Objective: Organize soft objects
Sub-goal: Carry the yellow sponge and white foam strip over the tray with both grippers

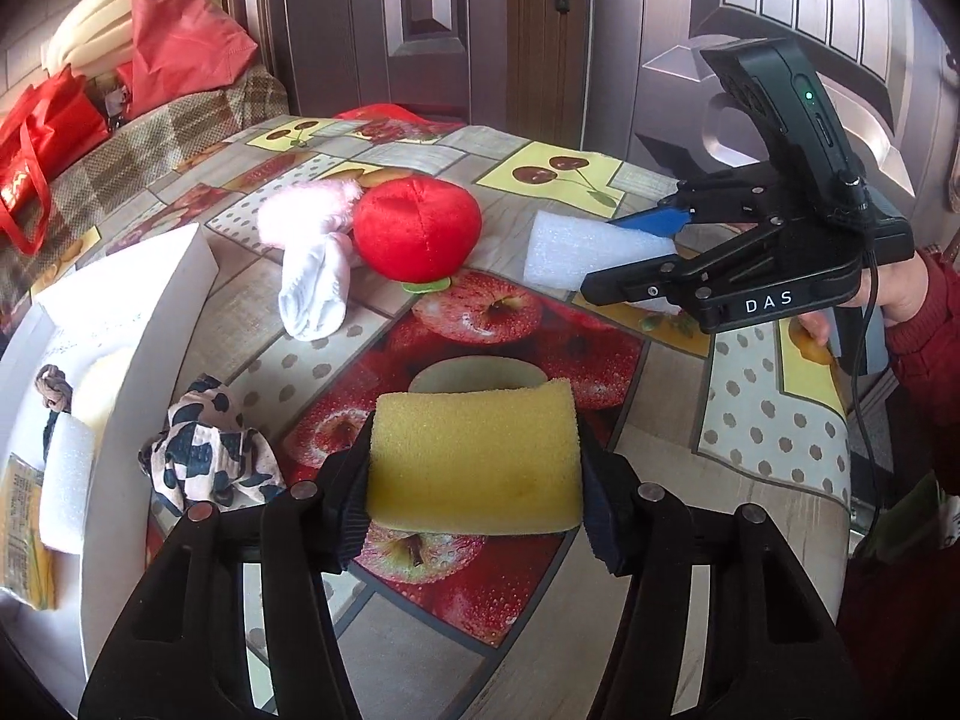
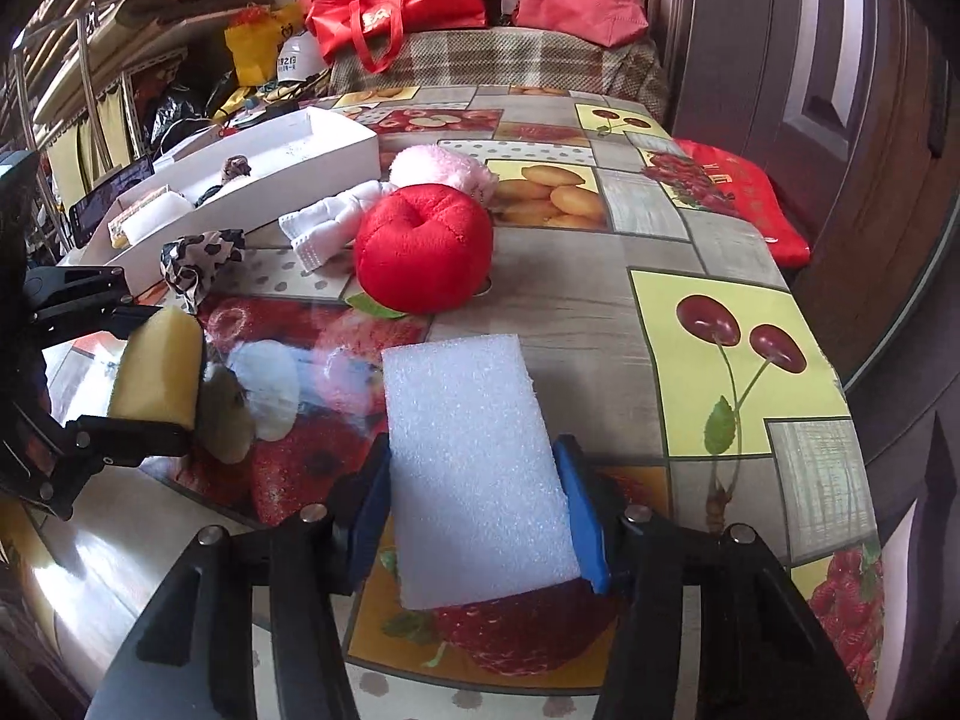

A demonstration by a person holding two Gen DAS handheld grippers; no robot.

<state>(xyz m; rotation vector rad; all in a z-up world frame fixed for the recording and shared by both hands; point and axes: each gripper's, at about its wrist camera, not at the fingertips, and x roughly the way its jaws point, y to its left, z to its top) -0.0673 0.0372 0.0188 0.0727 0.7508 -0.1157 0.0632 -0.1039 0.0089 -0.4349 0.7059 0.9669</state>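
My left gripper [image 1: 474,480] is shut on a yellow sponge [image 1: 474,459] and holds it just above the table; the sponge also shows in the right wrist view [image 2: 159,369]. My right gripper [image 2: 474,516] is shut on a white foam block [image 2: 474,468], also seen from the left wrist [image 1: 582,255]. A red plush apple [image 1: 417,228] lies mid-table, with a pink fluffy toy [image 1: 306,213] and a white sock [image 1: 315,291] beside it. A cow-print cloth [image 1: 210,453] lies by the white box [image 1: 150,324].
The white box at the table's left holds a foam piece [image 1: 66,480], a knotted brown cloth [image 1: 54,387] and a yellow packet [image 1: 24,534]. Red bags [image 2: 396,6] sit on a plaid couch [image 2: 498,60] beyond the table. A red cloth [image 2: 744,204] lies at the far edge by the door.
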